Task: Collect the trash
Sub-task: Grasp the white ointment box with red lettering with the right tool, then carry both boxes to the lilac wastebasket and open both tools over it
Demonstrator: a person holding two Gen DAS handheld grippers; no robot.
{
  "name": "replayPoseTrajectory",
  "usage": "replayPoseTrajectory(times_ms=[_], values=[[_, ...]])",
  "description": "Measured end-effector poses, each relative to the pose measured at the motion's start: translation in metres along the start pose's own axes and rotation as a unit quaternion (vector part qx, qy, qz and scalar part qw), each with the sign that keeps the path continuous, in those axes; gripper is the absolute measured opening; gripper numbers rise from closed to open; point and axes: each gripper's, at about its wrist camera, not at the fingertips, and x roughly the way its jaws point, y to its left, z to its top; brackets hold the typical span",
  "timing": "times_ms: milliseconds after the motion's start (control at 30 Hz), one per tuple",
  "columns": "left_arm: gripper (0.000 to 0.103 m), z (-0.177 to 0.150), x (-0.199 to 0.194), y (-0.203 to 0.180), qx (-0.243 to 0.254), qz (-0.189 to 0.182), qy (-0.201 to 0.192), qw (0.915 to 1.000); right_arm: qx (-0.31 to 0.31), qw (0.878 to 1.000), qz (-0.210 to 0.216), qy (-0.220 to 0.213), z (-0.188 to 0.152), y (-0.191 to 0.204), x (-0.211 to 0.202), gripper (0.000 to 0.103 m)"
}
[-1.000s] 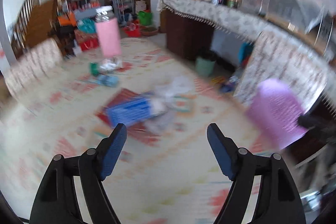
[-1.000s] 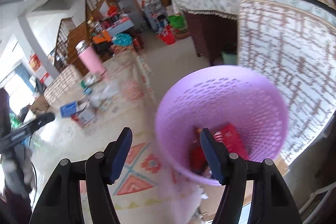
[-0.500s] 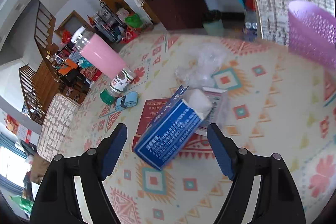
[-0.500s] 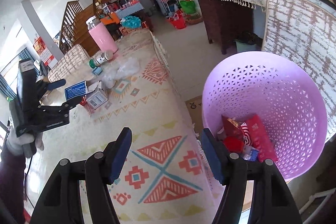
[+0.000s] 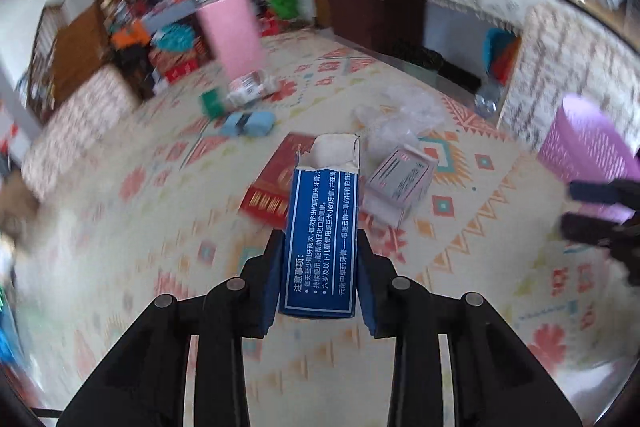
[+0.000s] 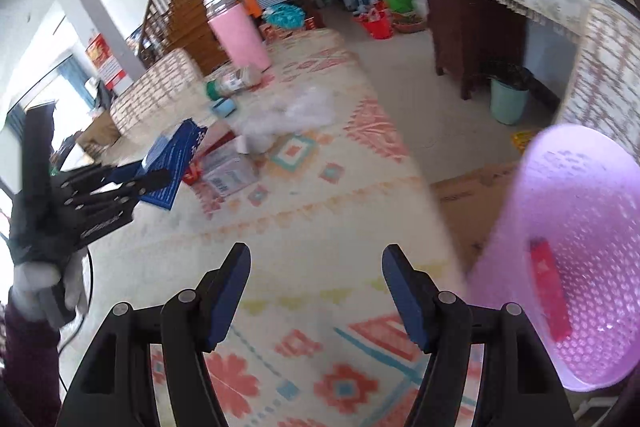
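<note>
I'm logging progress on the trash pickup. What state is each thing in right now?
Blue box: torn open at its far end, between the left gripper's closing fingers.
Right gripper: open, nothing between its fingers.
Purple basket: upright, red wrappers inside.
Grey box: lying on the cloth.
Red packet: flat on the cloth.
Clear plastic bag: crumpled.
Green-capped bottle: on its side.
Pink jar: upright, lid on.

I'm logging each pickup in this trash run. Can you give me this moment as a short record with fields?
surface: patterned cloth
left gripper: jaws closing on blue carton, torn end away from camera
right gripper: open, nothing between the jaws
bin: purple basket, red packet inside
loose trash: grey box, clear plastic bag
</note>
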Motion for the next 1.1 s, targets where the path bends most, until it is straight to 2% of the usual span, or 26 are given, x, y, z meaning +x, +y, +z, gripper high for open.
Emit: replayPoseTrajectory(times_ms=[200, 300, 367, 467, 567, 733, 800, 833, 867, 1100], values=[[0.032, -0.046, -0.033, 0.021, -0.128, -0.004, -0.014, 0.9916, 0.020, 0.997, 0.058, 0.040, 0.022, 0.030, 0.050, 0.077], [0.032, -0.063, -0.039, 0.025, -0.165, -0.011, -0.027, 0.9858, 0.045, 0.995, 0.069, 0.055, 0.036, 0.044, 0.078, 0.077], [0.032, -0.067, -0.040, 0.027, -0.170, -0.012, -0.037, 0.9847, 0.062, 0.995, 0.061, 0.058, 0.045, 0.051, 0.093, 0.079], [0.032, -0.070, -0.044, 0.030, -0.167, 0.006, -0.054, 0.9845, 0.074, 0.995, 0.035, 0.054, 0.057, 0.062, 0.107, 0.082], [0.032, -0.077, -0.046, 0.035, -0.175, -0.002, -0.066, 0.9824, 0.085, 0.995, 0.014, 0.052, 0.066, 0.072, 0.118, 0.083], [0.032, -0.084, -0.036, 0.043, -0.188, -0.002, -0.049, 0.9810, 0.065, 0.996, -0.056, 0.039, 0.074, 0.090, 0.131, 0.083], [0.032, -0.084, -0.035, 0.047, -0.194, -0.004, -0.047, 0.9799, 0.037, 0.994, -0.096, 0.036, 0.070, 0.100, 0.133, 0.076], [0.032, -0.085, -0.036, 0.048, -0.195, -0.003, -0.048, 0.9797, 0.030, 0.993, -0.112, 0.034, 0.069, 0.101, 0.133, 0.058], [0.032, -0.086, -0.036, 0.049, -0.195, -0.004, -0.048, 0.9795, 0.023, 0.992, -0.120, 0.031, 0.067, 0.102, 0.132, 0.057], [0.032, -0.088, -0.042, 0.048, -0.199, -0.012, -0.059, 0.9781, 0.020, 0.996, -0.079, 0.028, 0.040, 0.092, 0.100, 0.056]])
